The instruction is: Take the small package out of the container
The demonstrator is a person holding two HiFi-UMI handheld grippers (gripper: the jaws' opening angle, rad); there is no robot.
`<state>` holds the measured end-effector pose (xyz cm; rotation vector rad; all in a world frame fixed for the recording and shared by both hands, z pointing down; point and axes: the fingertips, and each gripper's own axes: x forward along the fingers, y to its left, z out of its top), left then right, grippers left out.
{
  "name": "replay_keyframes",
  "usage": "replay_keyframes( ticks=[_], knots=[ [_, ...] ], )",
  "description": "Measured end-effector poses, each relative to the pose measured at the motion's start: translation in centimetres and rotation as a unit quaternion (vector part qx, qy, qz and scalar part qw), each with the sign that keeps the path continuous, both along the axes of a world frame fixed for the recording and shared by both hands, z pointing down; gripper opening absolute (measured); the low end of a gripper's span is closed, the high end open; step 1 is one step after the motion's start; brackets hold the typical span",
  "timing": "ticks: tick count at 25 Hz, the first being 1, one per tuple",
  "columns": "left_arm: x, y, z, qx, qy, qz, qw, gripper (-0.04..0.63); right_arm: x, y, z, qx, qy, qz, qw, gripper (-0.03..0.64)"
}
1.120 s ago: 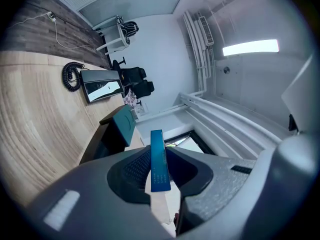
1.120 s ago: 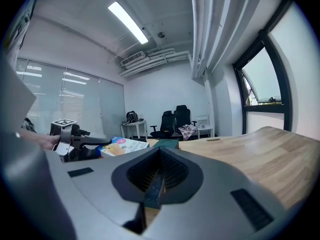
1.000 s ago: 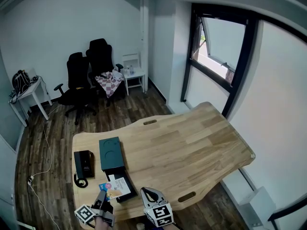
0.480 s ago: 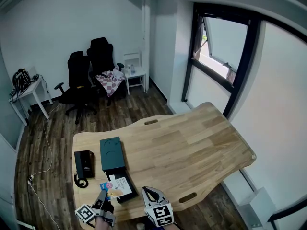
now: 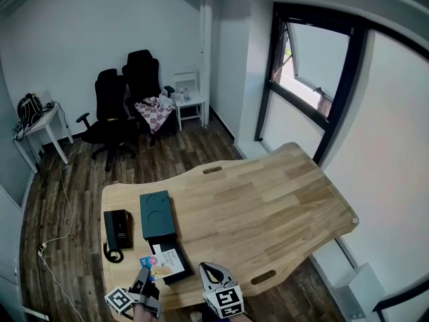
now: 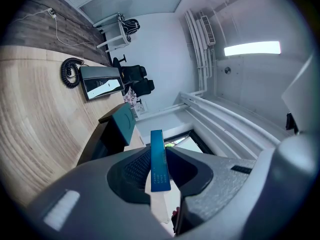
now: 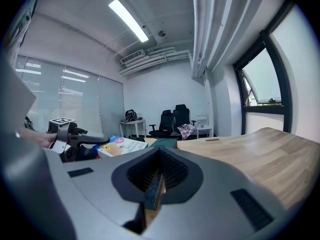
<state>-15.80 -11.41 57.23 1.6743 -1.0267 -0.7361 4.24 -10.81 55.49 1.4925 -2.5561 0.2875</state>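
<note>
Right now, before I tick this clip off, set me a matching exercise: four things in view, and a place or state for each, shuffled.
Things:
1. small package
2. teal lid
3. black phone
4. office chairs

Places or states:
A. on the floor, away from the table
B. clamped in the left tongs
C. near the table's left edge, with a coiled cord
D. flat on the table, just right of the phone

Pairs: 1-B, 2-D, 3-C, 4-A
</note>
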Motion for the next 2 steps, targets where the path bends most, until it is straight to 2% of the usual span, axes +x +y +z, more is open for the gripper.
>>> replay_keyframes(
  ticks=[2],
  knots=[
    [-0.03,-0.06,0.0,-0.004,0.005,-0.002,1.0,0.095,-0.05,-0.09,0.13,0.0,0.001,-0.001,1.0,0.005]
  ],
)
